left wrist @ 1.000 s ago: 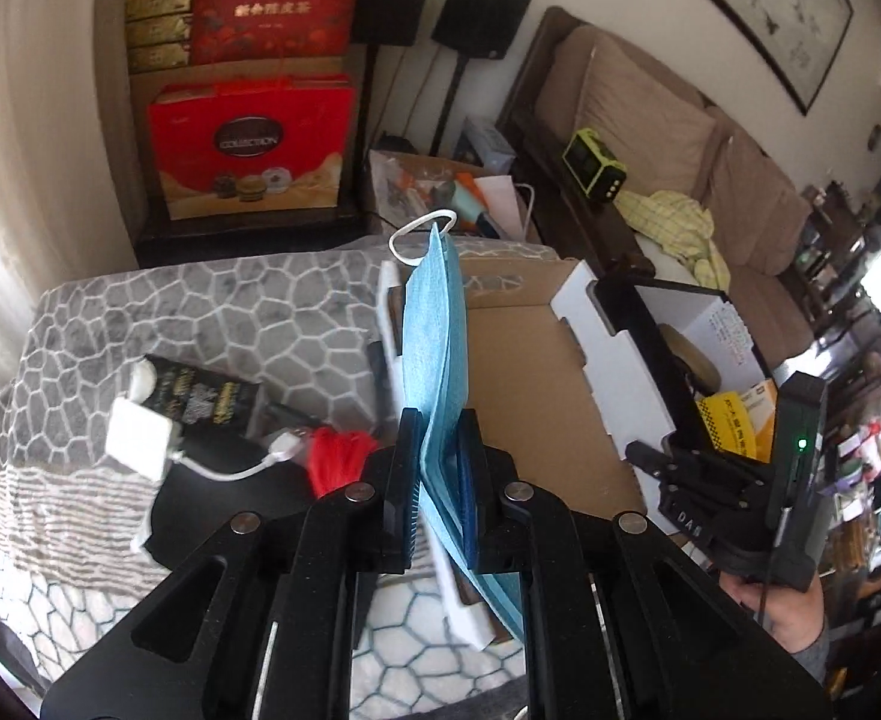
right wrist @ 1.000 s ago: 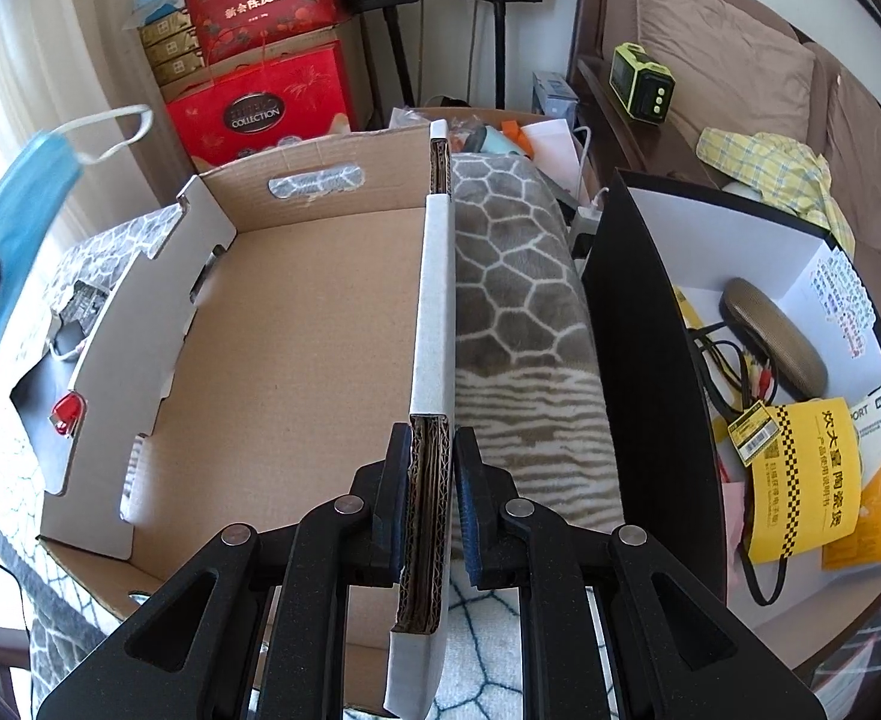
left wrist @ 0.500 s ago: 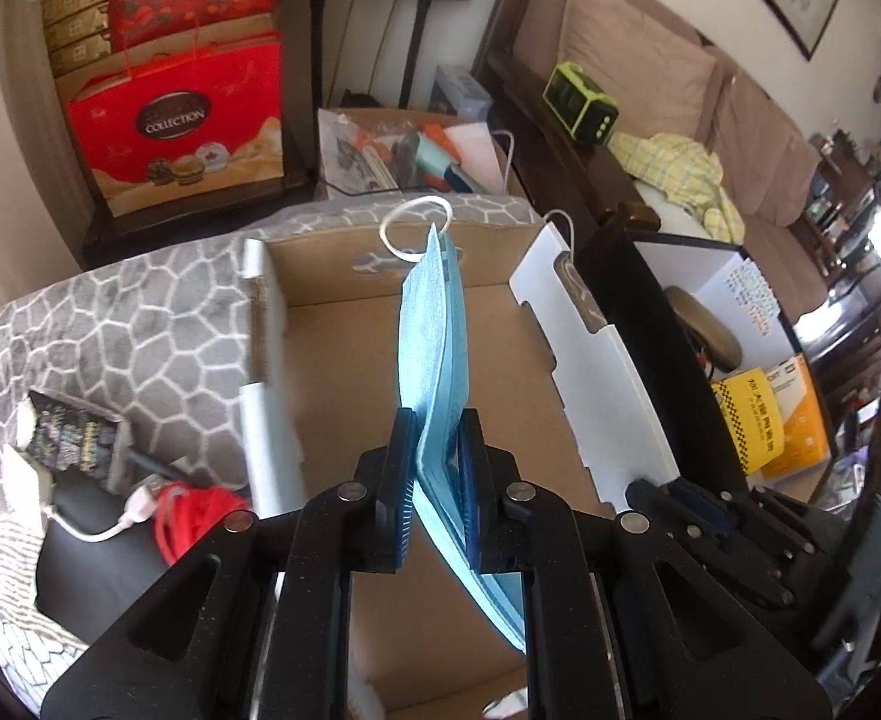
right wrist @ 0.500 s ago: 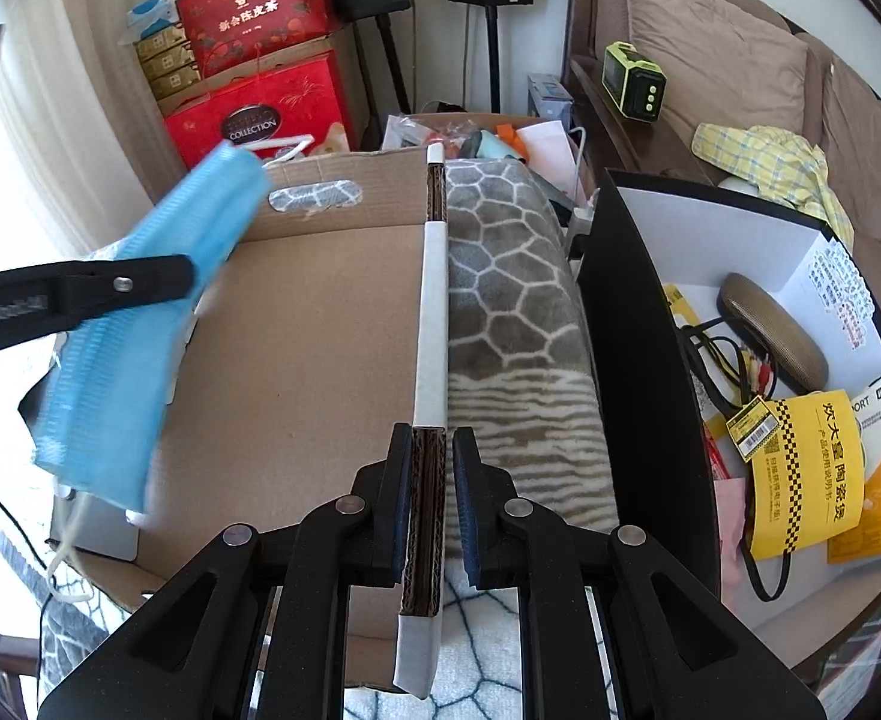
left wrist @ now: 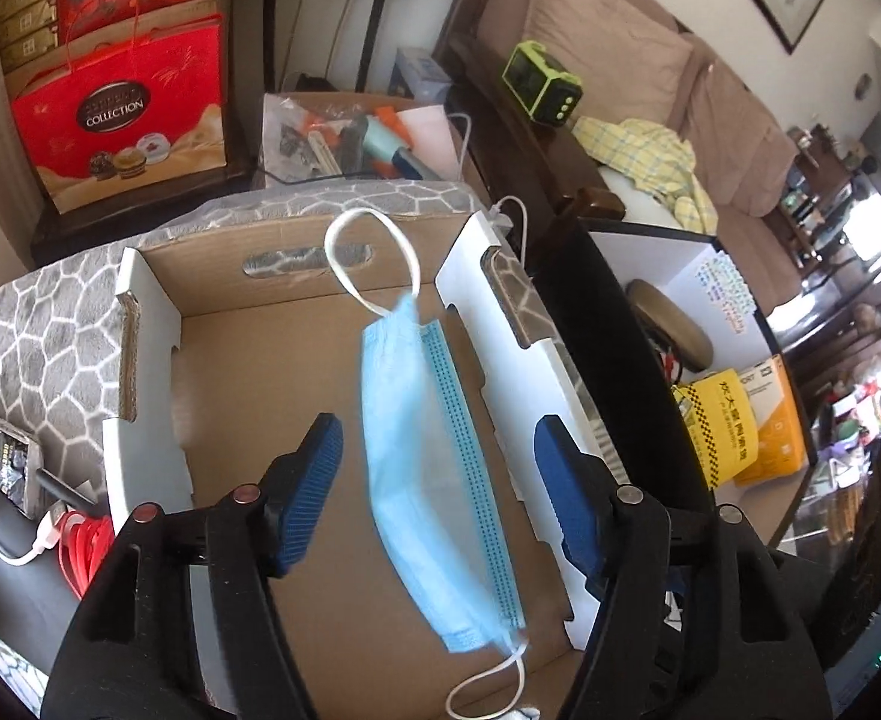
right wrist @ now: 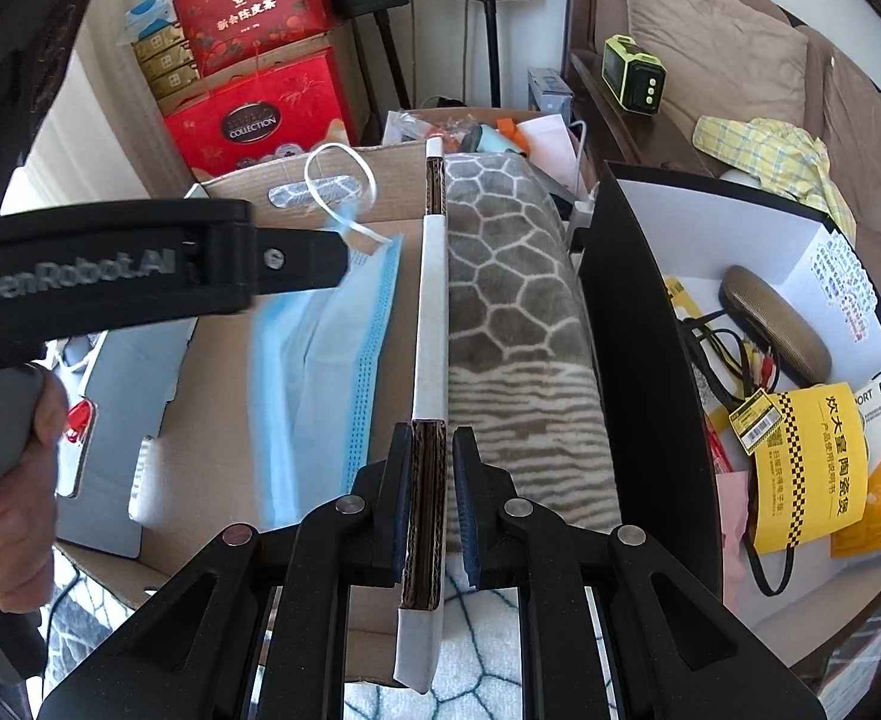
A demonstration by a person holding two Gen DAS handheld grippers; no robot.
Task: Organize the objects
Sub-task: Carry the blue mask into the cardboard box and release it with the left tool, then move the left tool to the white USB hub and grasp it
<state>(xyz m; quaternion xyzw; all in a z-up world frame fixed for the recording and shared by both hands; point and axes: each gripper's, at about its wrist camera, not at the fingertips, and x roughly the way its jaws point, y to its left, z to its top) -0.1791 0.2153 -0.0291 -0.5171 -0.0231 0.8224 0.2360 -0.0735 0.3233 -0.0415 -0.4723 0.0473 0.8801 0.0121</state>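
The left gripper [left wrist: 434, 480] has just unclenched, jaws opening, so the blue face mask [left wrist: 434, 456] drops mid-frame into the cardboard box [left wrist: 296, 276] — one item stowed — while the right gripper [right wrist: 425, 480] stays clenched on the box's side wall [right wrist: 429, 324].

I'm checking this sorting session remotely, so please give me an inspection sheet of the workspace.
Surface: grey patterned blanket.
Job's things: blue face mask loose over the open cardboard box.
Clutter: black-walled box holding a glasses case and yellow packet.
Grippers: left gripper opening, pads clear of the mask; right gripper shut on the box's wall.
Cables: white cable left of the box.
Surroundings: sofa, red gift boxes.
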